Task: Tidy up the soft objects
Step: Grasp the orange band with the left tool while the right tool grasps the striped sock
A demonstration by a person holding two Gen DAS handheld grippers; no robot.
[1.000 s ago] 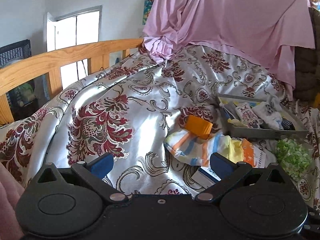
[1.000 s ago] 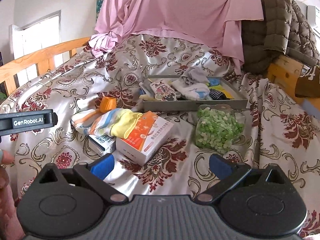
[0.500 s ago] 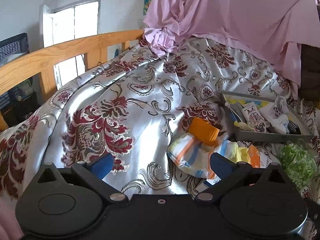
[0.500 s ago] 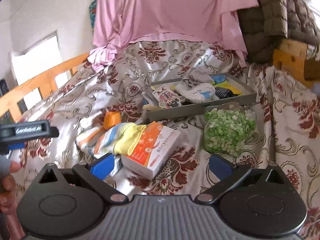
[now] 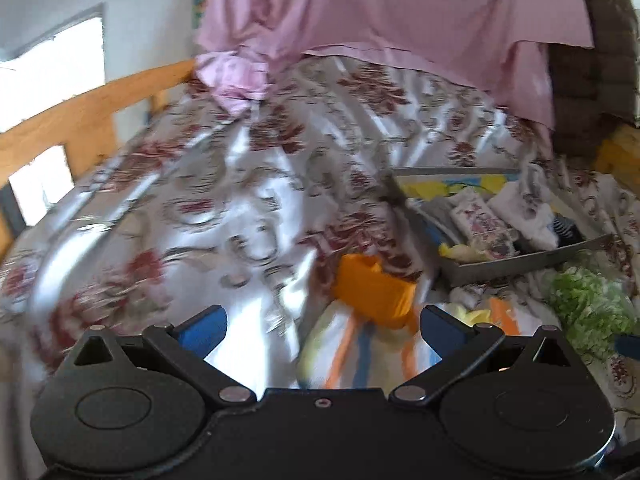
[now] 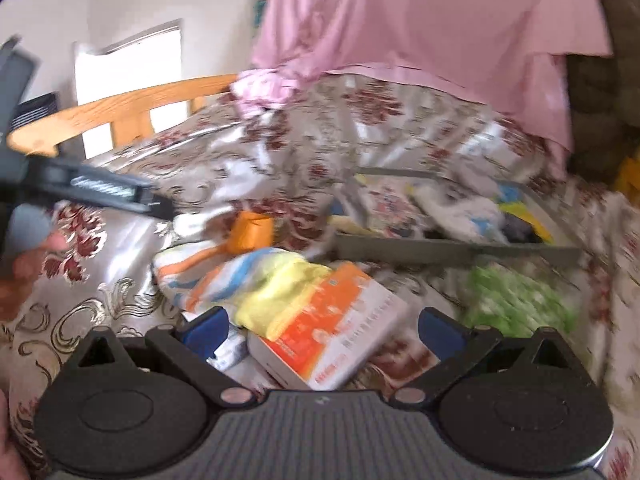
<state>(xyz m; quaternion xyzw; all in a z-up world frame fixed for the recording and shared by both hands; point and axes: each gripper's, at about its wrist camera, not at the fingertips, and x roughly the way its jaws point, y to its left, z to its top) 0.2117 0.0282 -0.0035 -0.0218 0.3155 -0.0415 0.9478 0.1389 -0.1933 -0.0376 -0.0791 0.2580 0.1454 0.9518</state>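
Observation:
A striped white, orange, blue and yellow soft cloth [image 5: 360, 344] [image 6: 240, 280] lies on the flowered bedspread. An orange folded piece [image 5: 372, 288] [image 6: 250, 230] sits at its far end. My left gripper [image 5: 322, 330] is open and empty, close over the cloth's near end. My right gripper [image 6: 322, 330] is open and empty, just above an orange and white box [image 6: 332, 336] that the cloth partly drapes over. A grey tray [image 5: 520, 260] [image 6: 456, 248] behind holds several socks and small soft items. Both views are blurred by motion.
A clear bag of green pieces [image 5: 592, 304] [image 6: 516, 300] lies right of the cloth. A small blue and white box [image 6: 232, 348] lies under the orange box. A pink sheet [image 5: 400, 20] hangs at the back. A wooden bed rail [image 5: 80, 120] runs along the left.
Both grippers have moved forward and down toward the striped cloth and box, which now look larger and nearer. Both stay open. The views have turned blurry.

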